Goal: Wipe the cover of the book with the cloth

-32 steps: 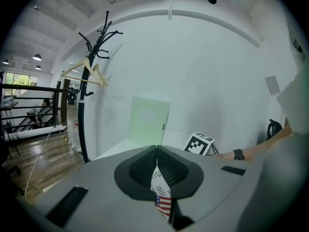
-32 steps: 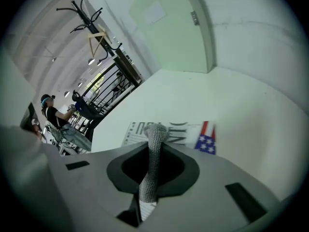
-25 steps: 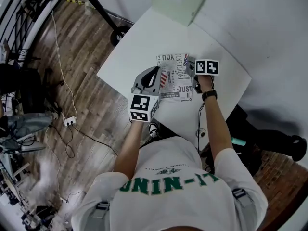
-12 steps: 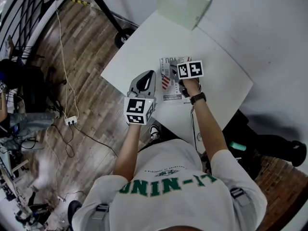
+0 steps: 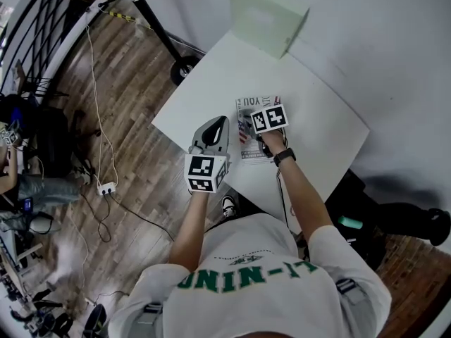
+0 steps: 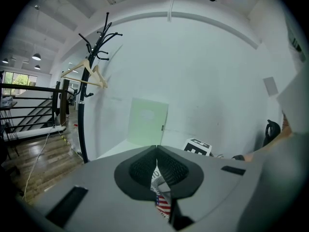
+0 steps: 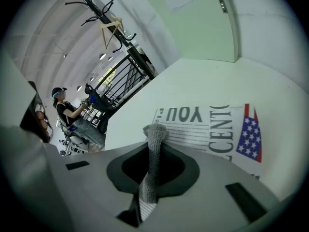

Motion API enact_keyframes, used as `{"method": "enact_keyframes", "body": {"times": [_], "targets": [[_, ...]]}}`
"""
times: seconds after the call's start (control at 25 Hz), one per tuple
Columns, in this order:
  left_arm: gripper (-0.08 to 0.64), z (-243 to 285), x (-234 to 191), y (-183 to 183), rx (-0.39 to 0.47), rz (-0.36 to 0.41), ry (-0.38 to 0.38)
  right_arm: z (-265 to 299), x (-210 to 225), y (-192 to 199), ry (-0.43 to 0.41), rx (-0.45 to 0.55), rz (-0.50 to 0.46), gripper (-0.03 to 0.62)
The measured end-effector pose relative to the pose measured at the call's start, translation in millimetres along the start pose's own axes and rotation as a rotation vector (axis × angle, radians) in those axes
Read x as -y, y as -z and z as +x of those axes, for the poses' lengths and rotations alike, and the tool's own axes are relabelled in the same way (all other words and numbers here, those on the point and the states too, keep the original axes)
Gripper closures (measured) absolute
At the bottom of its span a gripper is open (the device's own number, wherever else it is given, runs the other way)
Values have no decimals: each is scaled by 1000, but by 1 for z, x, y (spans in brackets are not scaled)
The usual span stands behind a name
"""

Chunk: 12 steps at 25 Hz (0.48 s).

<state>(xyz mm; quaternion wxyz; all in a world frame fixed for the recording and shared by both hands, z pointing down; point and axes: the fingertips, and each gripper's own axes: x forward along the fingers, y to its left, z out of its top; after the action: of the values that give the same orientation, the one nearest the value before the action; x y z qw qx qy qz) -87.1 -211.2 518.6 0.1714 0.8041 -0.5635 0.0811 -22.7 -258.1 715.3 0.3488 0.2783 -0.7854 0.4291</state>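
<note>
The book [image 5: 248, 108] lies on the white table [image 5: 317, 118]; its printed cover with a flag [image 7: 251, 134] fills the right gripper view. My right gripper [image 5: 266, 134] hovers over the book's middle, shut on a grey knitted cloth [image 7: 154, 144] that sticks up between its jaws and hangs towards the cover [image 7: 203, 124]. My left gripper [image 5: 223, 120] is at the book's left edge, jaws together. The flag corner of the book [image 6: 163, 204] shows pinched between them.
A pale green box [image 5: 268, 5] stands at the table's far corner. The table's left edge [image 5: 176, 118] drops to a wooden floor with cables [image 5: 106, 182] and a coat stand base [image 5: 184, 65]. A person [image 7: 63, 110] sits far off.
My right gripper with the cloth has slid from the book's right edge leftward to above its middle. The left gripper has stayed at the book's left edge.
</note>
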Motion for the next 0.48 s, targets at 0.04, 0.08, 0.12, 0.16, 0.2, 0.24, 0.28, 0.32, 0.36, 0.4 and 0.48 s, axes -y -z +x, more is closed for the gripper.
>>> {"method": "enact_keyframes", "body": {"times": [0.04, 0.08, 0.12, 0.16, 0.2, 0.24, 0.28, 0.32, 0.36, 0.4, 0.48], "targets": [[545, 1, 1, -1, 2, 0, 5, -5, 8, 0, 14, 7, 8, 552], [545, 2, 2, -1, 4, 0, 10, -11, 16, 0, 30, 13, 16, 552], [545, 3, 4, -2, 5, 0, 15, -18, 25, 1, 46, 20, 25, 552], [545, 4, 6, -2, 6, 0, 20, -24, 34, 3, 62, 27, 37, 552], [545, 5, 7, -3, 7, 0, 26, -31, 43, 4, 78, 35, 52, 552], [545, 6, 9, -3, 9, 0, 31, -38, 53, 6, 93, 45, 70, 552], [545, 7, 11, -4, 11, 1, 36, -45, 62, 8, 107, 57, 89, 552], [545, 8, 13, -5, 13, 1, 40, -51, 71, 10, 120, 68, 108, 552], [545, 8, 15, -6, 16, 1, 44, -56, 78, 11, 132, 79, 127, 554], [545, 9, 16, -6, 18, 2, 47, -60, 84, 11, 140, 88, 143, 554], [545, 9, 17, -8, 21, 4, 50, -64, 91, 10, 144, 100, 166, 554]]}}
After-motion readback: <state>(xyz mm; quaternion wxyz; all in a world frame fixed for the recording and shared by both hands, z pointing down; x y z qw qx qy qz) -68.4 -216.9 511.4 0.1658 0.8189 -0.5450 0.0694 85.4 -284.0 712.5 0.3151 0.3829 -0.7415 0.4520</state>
